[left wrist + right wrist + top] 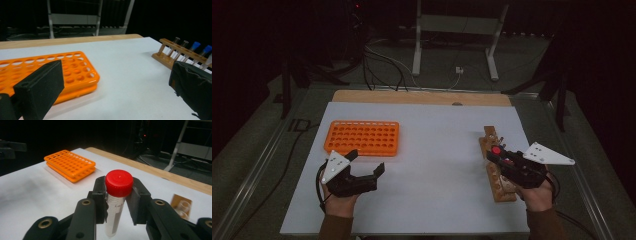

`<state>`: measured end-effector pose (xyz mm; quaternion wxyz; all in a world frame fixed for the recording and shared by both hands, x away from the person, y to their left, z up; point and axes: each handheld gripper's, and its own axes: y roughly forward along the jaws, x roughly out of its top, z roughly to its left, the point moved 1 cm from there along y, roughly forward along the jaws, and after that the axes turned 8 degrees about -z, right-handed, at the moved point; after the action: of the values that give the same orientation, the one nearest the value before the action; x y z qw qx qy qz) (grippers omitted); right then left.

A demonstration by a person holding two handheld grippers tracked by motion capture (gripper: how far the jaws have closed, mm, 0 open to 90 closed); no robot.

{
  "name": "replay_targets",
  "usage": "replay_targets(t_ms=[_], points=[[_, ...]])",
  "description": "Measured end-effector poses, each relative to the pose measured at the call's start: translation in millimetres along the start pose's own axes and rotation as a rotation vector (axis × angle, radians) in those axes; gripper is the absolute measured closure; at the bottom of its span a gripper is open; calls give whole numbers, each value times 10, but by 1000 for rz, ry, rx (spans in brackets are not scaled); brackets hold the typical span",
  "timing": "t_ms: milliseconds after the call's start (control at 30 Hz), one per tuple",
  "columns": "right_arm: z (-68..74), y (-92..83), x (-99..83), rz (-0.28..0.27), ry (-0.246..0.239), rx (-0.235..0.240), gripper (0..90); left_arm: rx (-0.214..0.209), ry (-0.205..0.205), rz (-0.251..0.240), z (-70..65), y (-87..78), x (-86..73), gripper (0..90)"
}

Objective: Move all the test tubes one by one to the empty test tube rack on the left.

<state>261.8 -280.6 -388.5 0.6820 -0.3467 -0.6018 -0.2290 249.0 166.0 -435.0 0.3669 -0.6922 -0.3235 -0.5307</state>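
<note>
My right gripper (pixel 117 195) is shut on a clear tube with a red cap (pixel 119 183), held upright between its pads. From above, that red cap (pixel 496 150) sits over the wooden rack (pixel 499 187) at the table's right side. My left gripper (pixel 366 161) is open with nothing between its fingers, just in front of the orange rack (pixel 362 137). In the left gripper view the orange rack (pixel 72 72) lies close ahead, and the wooden rack (pixel 165 58) holds several tubes, two with blue caps (pixel 196 45).
A white sheet (pixel 427 170) covers the table, with a wooden strip (pixel 422 96) along the far edge. Cables and a metal stand (pixel 457 30) lie on the floor beyond the table.
</note>
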Motion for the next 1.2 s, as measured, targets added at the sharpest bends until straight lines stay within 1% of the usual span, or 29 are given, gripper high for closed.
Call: replay_targets(t_ms=[33,67,100,133,167,200,233,300,333,367,400,467,533,633,667,700,733,767,800,833,867,900,933,967,1033,1067,1100,1133,1200], points=[[14,35,8,1,2,5,705,-7,6,7,-21,39,22,5],[27,70,14,2,1,9,705,-13,20,15,-79,122,62,5],[43,104,19,2,6,14,705,-23,31,20,-111,163,82,5],[56,138,24,3,5,21,705,-23,31,20,-111,163,82,5],[72,172,32,6,8,24,705,-54,51,21,-183,248,118,5],[87,205,40,7,5,29,705,-70,57,21,-217,294,134,5],[103,240,49,8,4,33,705,-80,62,19,-255,343,146,5],[132,307,71,11,3,40,705,-101,92,11,-335,433,159,5],[144,341,80,10,2,43,705,-101,92,11,-335,433,159,6],[158,373,87,12,2,47,705,-141,110,4,-427,525,155,6],[174,404,93,15,2,51,705,-163,113,4,-477,570,148,7],[209,465,97,19,5,64,705,-201,126,12,-582,663,133,14],[250,522,97,24,6,77,705,-228,140,25,-685,746,122,25],[312,591,95,28,1,94,705,-274,138,31,-822,846,113,35],[330,608,97,31,2,98,705,-297,129,34,-860,876,110,34],[345,625,99,31,1,102,705,-297,129,34,-860,876,110,33],[358,640,102,33,-2,107,705,-320,116,40,-893,907,106,32],[358,640,102,33,-2,107,705,-331,113,53,-925,938,100,32],[387,665,111,38,-9,116,705,-354,117,72,-986,992,83,34],[401,676,113,40,-9,122,705,-361,118,78,-1017,1014,75,45],[413,687,115,40,-9,126,705,-366,129,83,-1042,1031,68,67],[425,698,115,43,-11,130,705,-366,129,83,-1042,1031,68,90],[438,710,114,45,-10,136,704,-378,138,83,-1093,1061,51,137],[450,722,113,48,-9,138,705,-385,142,83,-1109,1076,44,188],[474,748,107,52,-11,147,705,-405,145,81,-1132,1096,34,269],[486,759,104,55,-11,150,705,-410,150,81,-1142,1107,28,340],[497,771,100,56,-13,153,704,-410,150,81,-1142,1107,28,387],[507,780,97,60,-11,157,704,-422,150,81,-1163,1122,17,425],[523,798,89,65,-5,163,704,-430,157,85,-1176,1130,10,518]])
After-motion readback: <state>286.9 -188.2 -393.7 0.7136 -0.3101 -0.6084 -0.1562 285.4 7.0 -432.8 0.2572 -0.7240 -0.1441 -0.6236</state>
